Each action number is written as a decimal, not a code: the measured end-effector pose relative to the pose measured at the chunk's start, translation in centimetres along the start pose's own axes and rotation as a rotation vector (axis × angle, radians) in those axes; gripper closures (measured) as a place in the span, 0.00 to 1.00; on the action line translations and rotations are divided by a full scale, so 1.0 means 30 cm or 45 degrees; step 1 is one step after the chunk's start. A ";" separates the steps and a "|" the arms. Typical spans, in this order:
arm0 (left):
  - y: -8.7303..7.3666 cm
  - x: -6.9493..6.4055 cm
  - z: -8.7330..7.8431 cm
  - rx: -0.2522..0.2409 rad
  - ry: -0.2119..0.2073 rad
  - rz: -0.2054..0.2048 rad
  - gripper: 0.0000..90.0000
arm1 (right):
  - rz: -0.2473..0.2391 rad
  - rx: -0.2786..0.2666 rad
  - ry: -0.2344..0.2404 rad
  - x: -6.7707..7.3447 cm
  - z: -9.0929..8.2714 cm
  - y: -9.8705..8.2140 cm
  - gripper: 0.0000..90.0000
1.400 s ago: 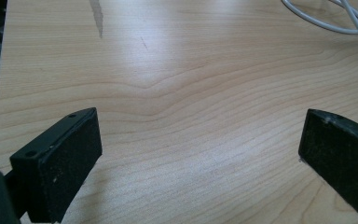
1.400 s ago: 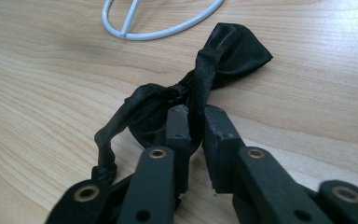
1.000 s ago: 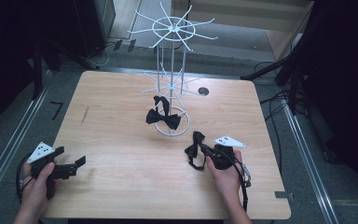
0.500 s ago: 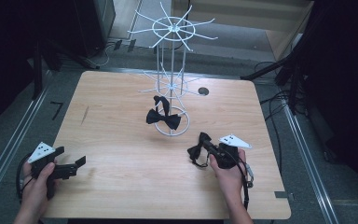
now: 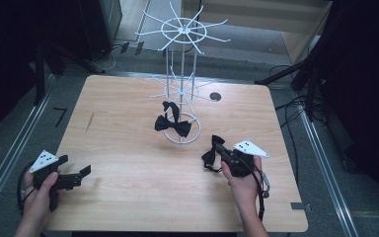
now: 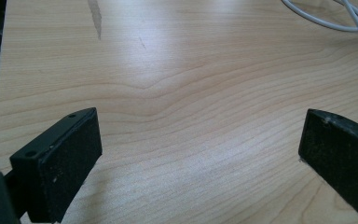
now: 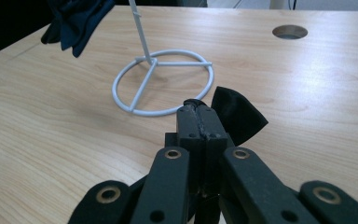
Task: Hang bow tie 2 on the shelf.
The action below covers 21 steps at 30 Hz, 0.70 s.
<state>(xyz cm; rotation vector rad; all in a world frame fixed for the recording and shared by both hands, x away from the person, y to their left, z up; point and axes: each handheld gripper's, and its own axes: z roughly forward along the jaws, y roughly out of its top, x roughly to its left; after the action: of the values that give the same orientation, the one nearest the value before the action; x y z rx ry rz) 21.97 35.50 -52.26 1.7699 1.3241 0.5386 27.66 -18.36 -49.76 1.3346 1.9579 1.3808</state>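
Observation:
A white wire rack [image 5: 182, 89] stands mid-table on a ring base [image 5: 181, 129]. One black bow tie [image 5: 172, 126] hangs from a lower arm of it. My right gripper [image 5: 220, 152] is shut on a second black bow tie [image 5: 209, 157], held just above the table to the right of the base. In the right gripper view the jaws [image 7: 200, 116] are pressed together, a wing of that bow tie [image 7: 237, 116] sticks out to the right, and the ring base [image 7: 163, 81] lies ahead. My left gripper [image 5: 79, 173] rests open near the front left, with nothing between its pads [image 6: 60, 158].
A round cable hole [image 5: 215, 97] sits in the tabletop behind the rack. Metal rails run along both sides of the table [image 5: 118, 148], with cables on the floor to the right. Bare wood lies between the two grippers.
My right gripper, still holding its bow tie, has shifted slightly right and away from the person. The left gripper has stayed put.

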 end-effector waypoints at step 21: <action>0.000 0.000 0.000 0.004 0.000 0.001 0.00 | -0.014 -0.099 0.013 0.011 -0.029 0.068 1.00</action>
<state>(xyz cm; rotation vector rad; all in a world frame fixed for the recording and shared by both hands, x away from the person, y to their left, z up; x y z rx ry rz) 21.98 35.50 -52.24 1.7728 1.3253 0.5372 27.82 -18.38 -47.52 1.2823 1.8953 1.4455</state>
